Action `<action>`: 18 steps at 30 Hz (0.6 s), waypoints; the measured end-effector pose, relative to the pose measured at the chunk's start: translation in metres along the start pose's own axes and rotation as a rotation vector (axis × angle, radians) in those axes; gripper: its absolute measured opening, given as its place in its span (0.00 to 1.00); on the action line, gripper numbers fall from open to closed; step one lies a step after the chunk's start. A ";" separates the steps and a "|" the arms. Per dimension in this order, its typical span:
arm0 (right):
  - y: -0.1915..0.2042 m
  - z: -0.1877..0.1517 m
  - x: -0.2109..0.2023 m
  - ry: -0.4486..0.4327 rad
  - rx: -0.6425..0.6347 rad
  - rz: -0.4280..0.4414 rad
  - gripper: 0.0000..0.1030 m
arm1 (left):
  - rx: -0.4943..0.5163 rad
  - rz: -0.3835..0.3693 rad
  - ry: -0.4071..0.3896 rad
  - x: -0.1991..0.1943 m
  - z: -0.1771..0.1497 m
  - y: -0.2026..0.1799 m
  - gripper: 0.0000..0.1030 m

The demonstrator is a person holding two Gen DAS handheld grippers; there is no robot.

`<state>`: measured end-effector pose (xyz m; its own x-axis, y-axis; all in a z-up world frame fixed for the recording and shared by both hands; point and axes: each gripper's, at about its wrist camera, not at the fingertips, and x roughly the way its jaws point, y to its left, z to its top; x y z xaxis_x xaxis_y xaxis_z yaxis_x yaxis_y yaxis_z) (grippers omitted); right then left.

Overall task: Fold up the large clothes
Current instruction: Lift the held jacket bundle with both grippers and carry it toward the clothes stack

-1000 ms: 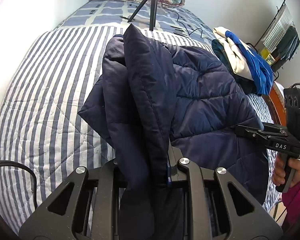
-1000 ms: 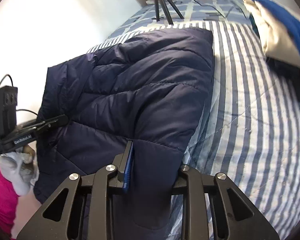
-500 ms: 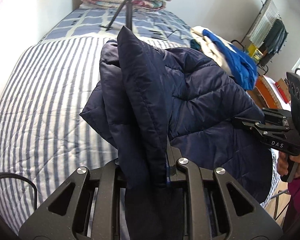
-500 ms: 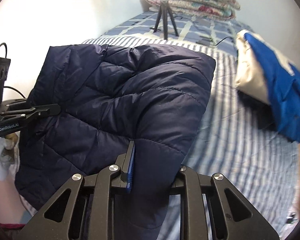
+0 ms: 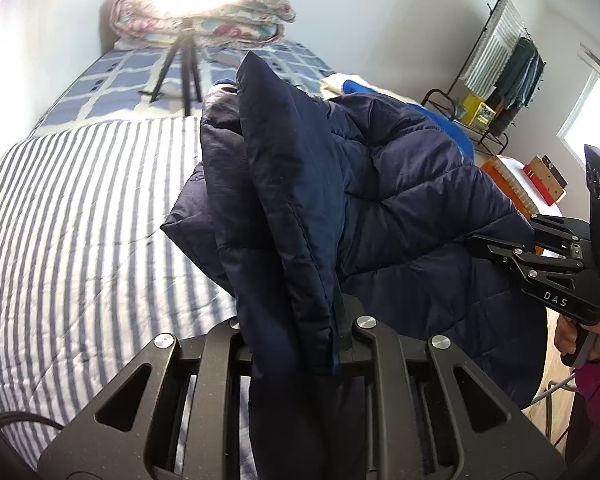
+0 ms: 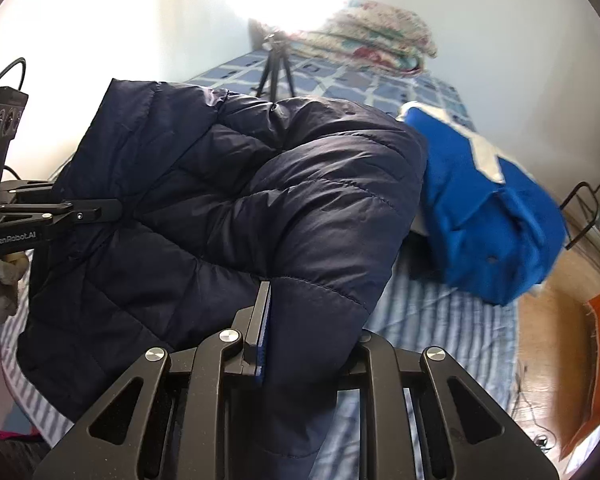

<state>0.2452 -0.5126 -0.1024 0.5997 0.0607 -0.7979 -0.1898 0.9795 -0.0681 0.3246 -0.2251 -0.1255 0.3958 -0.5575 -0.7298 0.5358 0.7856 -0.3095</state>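
A dark navy quilted puffer jacket [image 6: 236, 208] hangs lifted above the blue-and-white striped bed [image 5: 80, 216], stretched between both tools. The left tool [image 5: 300, 344] is clamped on a bunched fold of its fabric, and the right tool [image 6: 308, 344] pinches another edge.

Black angular tongs [image 5: 296, 344] with silver screws, "DAS" lettering on the other pair [image 5: 500, 250], apparently a magenta sleeve [image 5: 598, 384].

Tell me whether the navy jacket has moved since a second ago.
Yes. The jacket has lifted: in the right wrist view, it now overlaps the tripod and blue clothes, hiding striped bedcover that showed between them before.
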 end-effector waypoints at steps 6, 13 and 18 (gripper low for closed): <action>-0.021 -0.004 -0.016 -0.027 -0.005 -0.057 0.18 | 0.049 -0.001 -0.017 0.013 0.012 -0.031 0.17; -0.042 -0.008 -0.031 -0.053 -0.009 -0.106 0.17 | 0.077 -0.024 -0.034 0.024 0.025 -0.056 0.17; -0.060 -0.006 -0.034 -0.067 0.013 -0.123 0.17 | 0.106 -0.034 -0.051 0.031 0.037 -0.072 0.17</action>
<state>0.2315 -0.5744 -0.0744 0.6681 -0.0477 -0.7425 -0.1018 0.9827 -0.1548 0.3260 -0.3095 -0.1034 0.4122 -0.5981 -0.6873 0.6241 0.7349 -0.2652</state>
